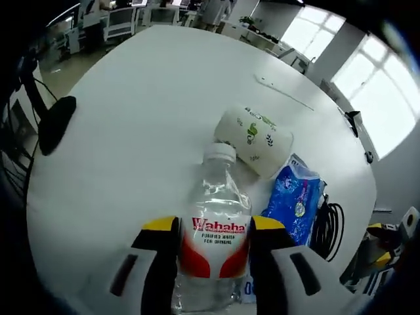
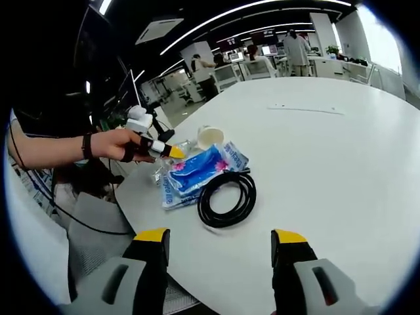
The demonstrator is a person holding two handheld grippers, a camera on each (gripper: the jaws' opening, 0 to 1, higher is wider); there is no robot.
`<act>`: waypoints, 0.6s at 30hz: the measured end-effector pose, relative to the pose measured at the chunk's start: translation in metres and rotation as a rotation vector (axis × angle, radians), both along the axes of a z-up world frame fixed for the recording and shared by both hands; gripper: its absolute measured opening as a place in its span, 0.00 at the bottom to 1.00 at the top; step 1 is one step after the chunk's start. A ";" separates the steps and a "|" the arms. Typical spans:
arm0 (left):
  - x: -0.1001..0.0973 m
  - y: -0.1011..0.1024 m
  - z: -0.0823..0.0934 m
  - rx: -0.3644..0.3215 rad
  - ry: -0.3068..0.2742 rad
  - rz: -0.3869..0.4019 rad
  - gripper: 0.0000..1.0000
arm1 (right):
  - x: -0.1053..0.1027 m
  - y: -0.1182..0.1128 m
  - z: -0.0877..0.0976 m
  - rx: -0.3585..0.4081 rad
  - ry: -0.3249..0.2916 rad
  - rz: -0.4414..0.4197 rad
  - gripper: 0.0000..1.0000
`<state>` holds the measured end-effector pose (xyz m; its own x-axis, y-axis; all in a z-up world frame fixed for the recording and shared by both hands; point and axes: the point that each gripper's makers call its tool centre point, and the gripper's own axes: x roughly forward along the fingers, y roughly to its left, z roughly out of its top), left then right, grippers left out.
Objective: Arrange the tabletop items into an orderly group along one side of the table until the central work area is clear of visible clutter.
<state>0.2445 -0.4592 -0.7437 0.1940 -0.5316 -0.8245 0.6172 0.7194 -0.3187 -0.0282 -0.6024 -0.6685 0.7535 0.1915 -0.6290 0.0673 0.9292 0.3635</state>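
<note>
The right gripper (image 2: 220, 246) hung open over the table (image 2: 328, 164). Ahead, a cable (image 2: 228, 199) lay coiled, touching a blue pack (image 2: 195, 170). The left gripper (image 2: 161, 150) reached in beside them.

- The left gripper view looks down along its jaws, very near the water bottle (image 1: 214, 230), across the white table (image 1: 144, 118) toward far windows.
- The right gripper view looks from the table's near edge, well back from the bottle, toward office desks.
- Both share the bottle's neighbours: blue packet (image 1: 295, 200) (image 2: 197, 169), black cable coil (image 1: 328, 226) (image 2: 228, 198), paper roll (image 1: 254, 141) (image 2: 210, 136).

white table (image 2: 341, 164), black cable (image 2: 227, 198), blue packet (image 2: 194, 170)
</note>
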 end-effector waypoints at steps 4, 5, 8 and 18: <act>-0.003 -0.001 0.003 -0.004 -0.017 -0.035 0.41 | -0.001 0.001 0.000 0.002 0.001 -0.002 0.64; -0.004 -0.001 0.004 -0.003 -0.019 -0.040 0.41 | -0.001 0.001 -0.001 0.001 0.002 -0.001 0.64; -0.003 0.000 0.005 -0.006 -0.031 -0.039 0.40 | -0.001 0.001 0.000 -0.001 0.002 0.001 0.64; 0.003 0.008 0.012 -0.019 -0.049 -0.017 0.39 | 0.004 -0.001 0.003 -0.005 -0.009 0.002 0.64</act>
<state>0.2471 -0.4511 -0.7321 0.2251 -0.5505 -0.8039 0.6443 0.7030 -0.3011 -0.0240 -0.6035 -0.6653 0.7590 0.1893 -0.6230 0.0624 0.9312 0.3590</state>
